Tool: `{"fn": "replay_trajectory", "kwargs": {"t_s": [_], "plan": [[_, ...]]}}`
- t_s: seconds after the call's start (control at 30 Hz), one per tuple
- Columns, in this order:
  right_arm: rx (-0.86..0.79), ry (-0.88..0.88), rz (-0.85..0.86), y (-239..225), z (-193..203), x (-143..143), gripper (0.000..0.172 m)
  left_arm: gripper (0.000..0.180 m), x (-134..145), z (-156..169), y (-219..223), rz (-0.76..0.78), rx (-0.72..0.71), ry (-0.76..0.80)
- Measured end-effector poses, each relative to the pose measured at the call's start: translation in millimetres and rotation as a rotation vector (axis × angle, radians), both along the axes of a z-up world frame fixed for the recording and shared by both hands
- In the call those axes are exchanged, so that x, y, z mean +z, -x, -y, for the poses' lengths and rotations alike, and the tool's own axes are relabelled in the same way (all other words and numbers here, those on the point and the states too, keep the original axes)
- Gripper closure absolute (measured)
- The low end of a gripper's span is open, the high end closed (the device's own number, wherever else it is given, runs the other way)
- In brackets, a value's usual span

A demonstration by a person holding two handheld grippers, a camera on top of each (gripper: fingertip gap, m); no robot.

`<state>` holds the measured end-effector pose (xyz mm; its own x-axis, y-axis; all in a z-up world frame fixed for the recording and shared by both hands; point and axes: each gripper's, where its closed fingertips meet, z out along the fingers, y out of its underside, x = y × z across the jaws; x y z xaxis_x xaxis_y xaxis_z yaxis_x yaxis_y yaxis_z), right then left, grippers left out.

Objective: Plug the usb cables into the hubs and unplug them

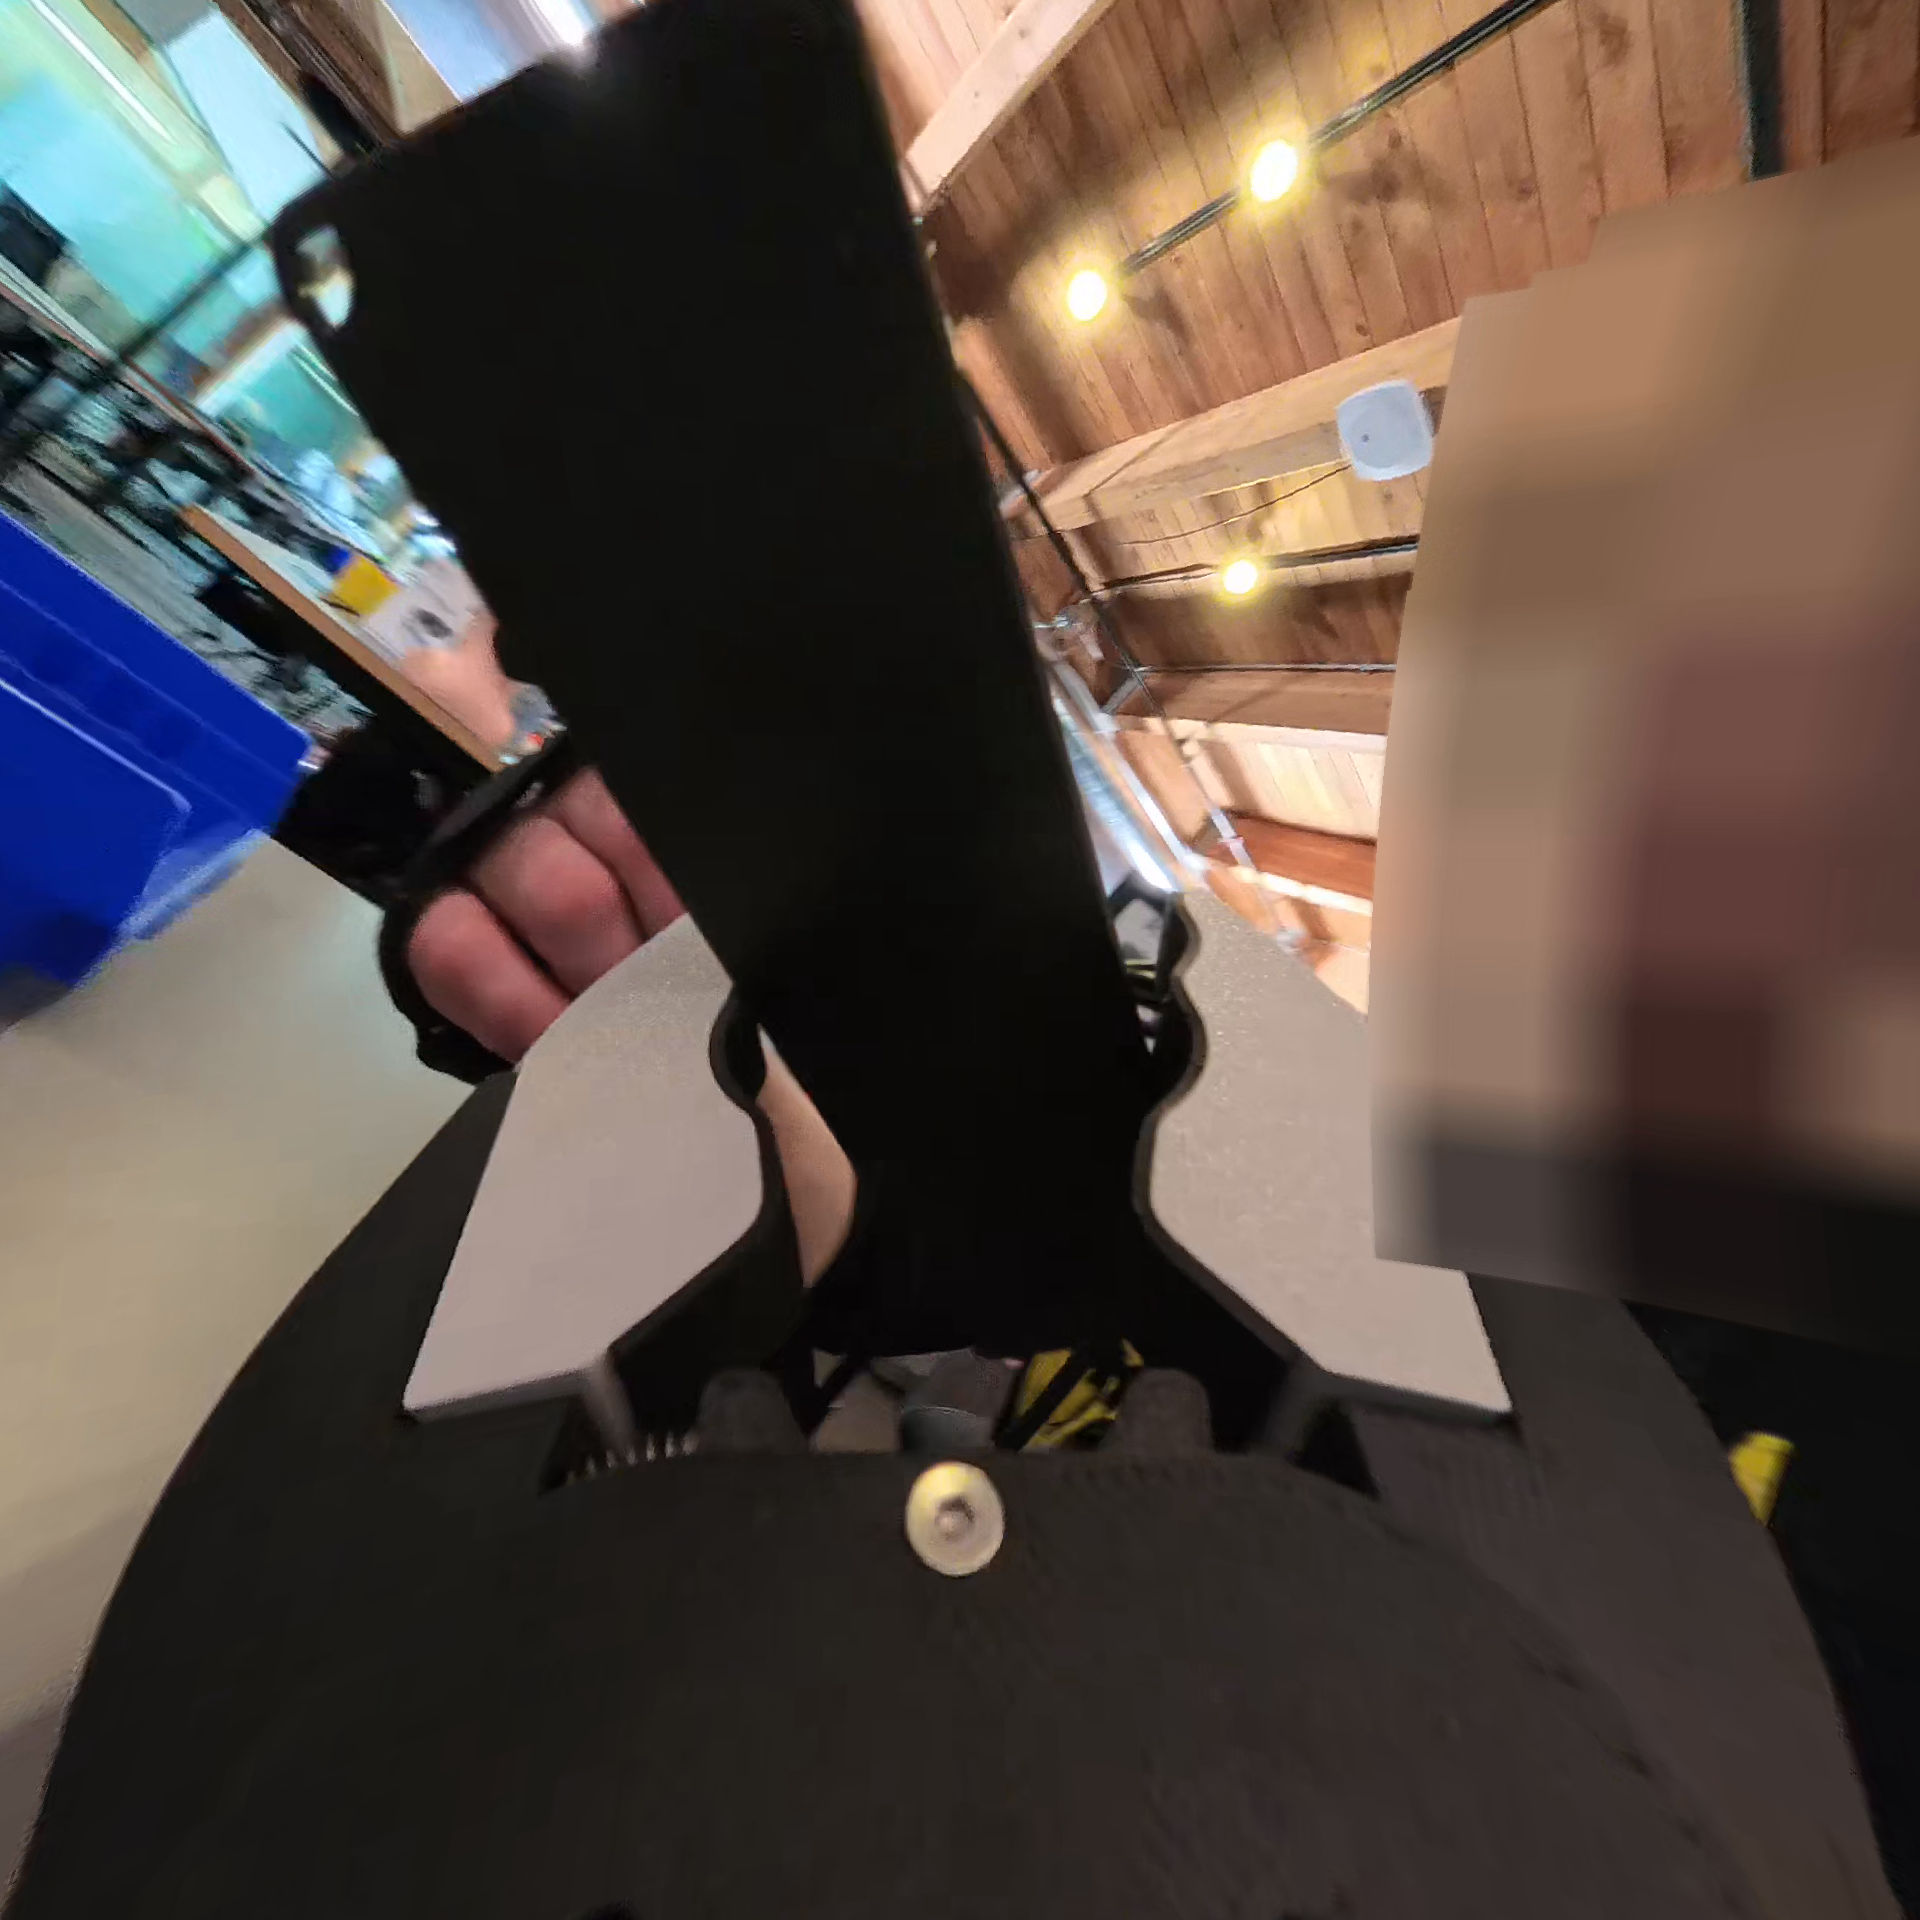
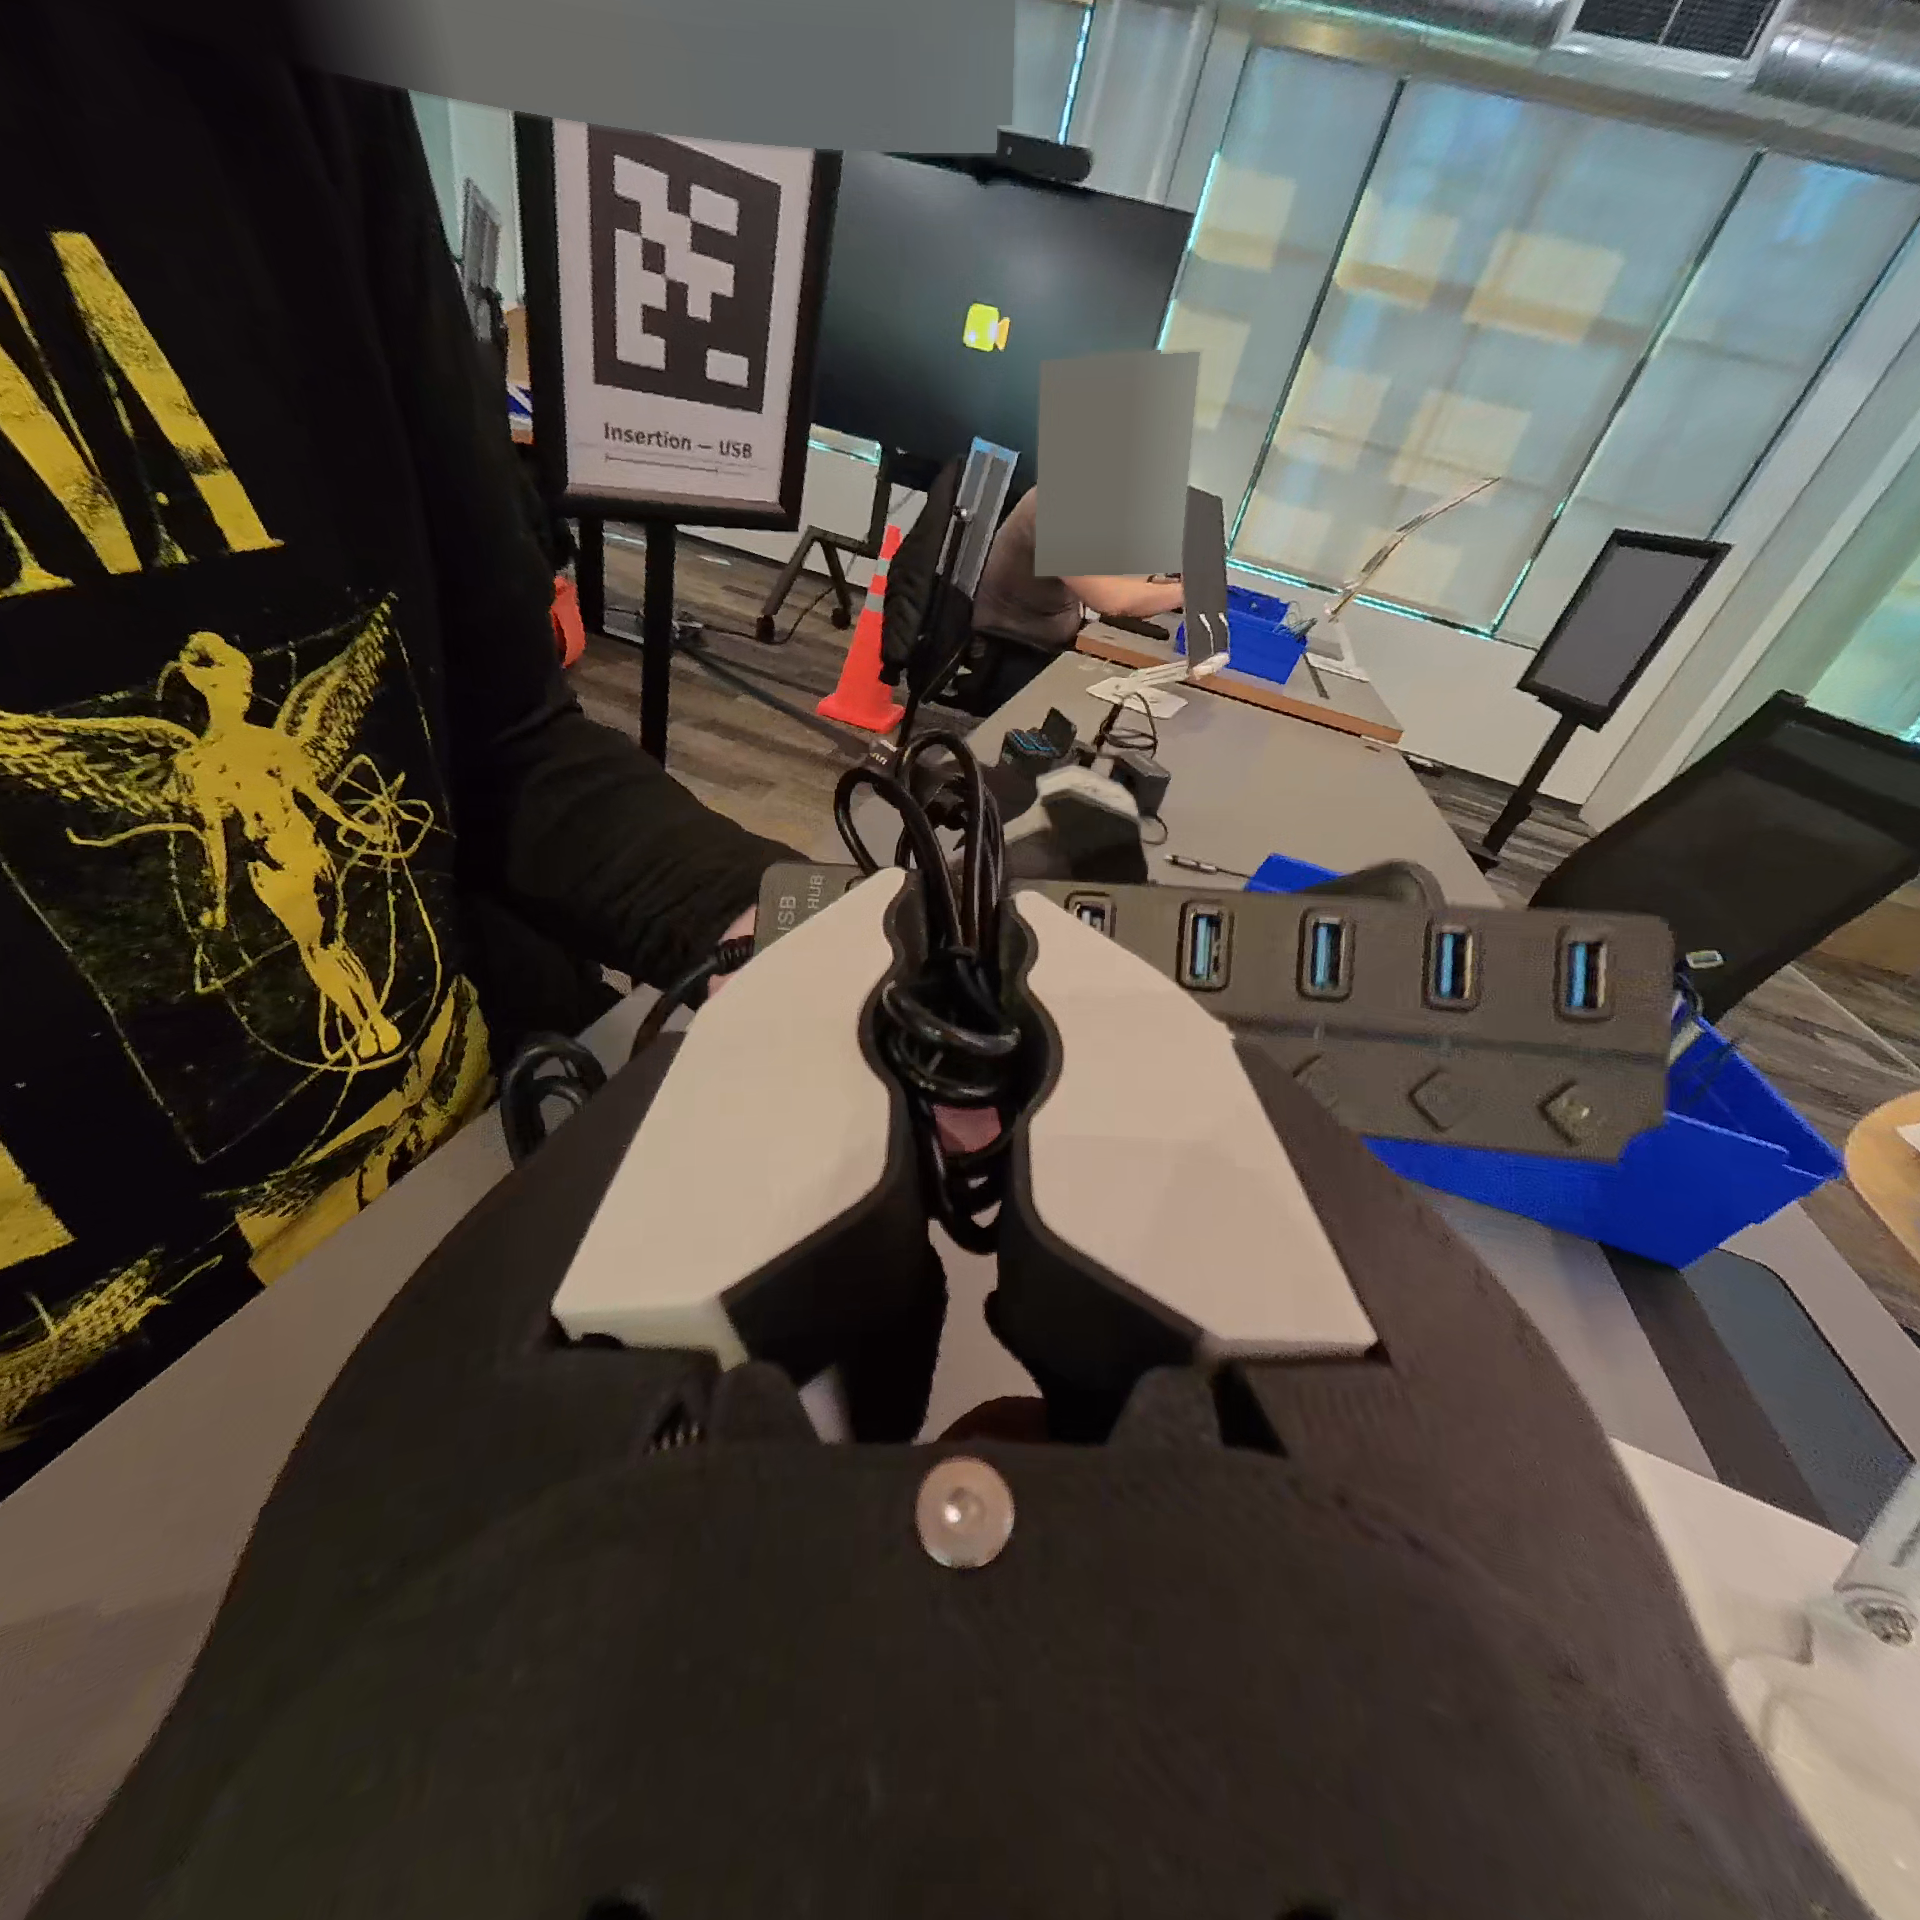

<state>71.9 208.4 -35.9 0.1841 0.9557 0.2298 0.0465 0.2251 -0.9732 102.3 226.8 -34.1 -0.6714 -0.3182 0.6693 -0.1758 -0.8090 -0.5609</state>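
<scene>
USB hub [image 2: 1382,997], a long black plastic bar with a row of blue-lit ports along one face, is lifted above the grey surface [image 2: 1309,790], tilted, just behind the right claw [image 2: 951,1029]. That claw is clamped on a coiled bundle of thin black cable [image 2: 940,904]: its white-faced fingers [image 2: 769,1101] press in from both sides, and loops of cable stick up past their tips.

From the left wrist the same hub reads as a broad black slab [image 1: 675,520] standing between the fingers of the left claw [image 1: 961,997]. Those fingers are spread apart; the slab passes close to their inner edges, but I cannot tell whether either pad touches it. A bare hand [image 1: 520,925], its fingers through a black loop of the other tool's handle, shows just left of the slab.

Beneath the hub's far end sits a blue plastic bin [image 2: 1621,1184]. A person in a black shirt with a yellow print [image 2: 208,727] stands close at the left. Farther back are a framed sign with a black-and-white marker [image 2: 681,301], an orange traffic cone [image 2: 868,644] and a dark monitor [image 2: 997,312].
</scene>
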Motion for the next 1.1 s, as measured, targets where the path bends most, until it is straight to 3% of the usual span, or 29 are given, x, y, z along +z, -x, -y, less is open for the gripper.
{"fn": "replay_trajectory", "kwargs": {"t_s": [0.2, 0.27, 0.37, 0.5, 0.6, 0.77, 0.87, 1.03, 1.1], "plan": [[-0.082, 0.013, 0.073, -14, -6, -12, 0.159, 0.112, -2, -10, -5, -0.112, 0.202, -0.23], [-0.173, -0.012, 0.161, -19, -13, -18, 0.155, 0.113, -3, -13, -5, -0.152, 0.255, -0.293], [-0.374, -0.138, 0.36, -33, -21, -21, 0.129, 0.113, 2, -16, -1, -0.168, 0.304, -0.342], [-0.501, -0.303, 0.627, -31, -16, -20, 0.131, 0.114, 6, -17, -1, -0.179, 0.315, -0.385], [-0.512, -0.333, 0.727, -24, -10, -24, 0.131, 0.114, 10, -19, -3, -0.181, 0.346, -0.397], [-0.581, -0.237, 0.505, -25, -8, 13, 0.153, 0.114, 12, -19, 0, -0.181, 0.382, -0.453], [-0.603, -0.152, 0.518, -22, -19, 3, 0.145, 0.114, 14, -15, -3, -0.181, 0.386, -0.483], [-0.589, -0.072, 0.52, -15, -26, -13, 0.159, 0.115, 12, -14, -5, -0.199, 0.411, -0.513], [-0.551, -0.07, 0.522, -15, -21, -13, 0.145, 0.115, 10, -14, -5, -0.207, 0.398, -0.482]]}}
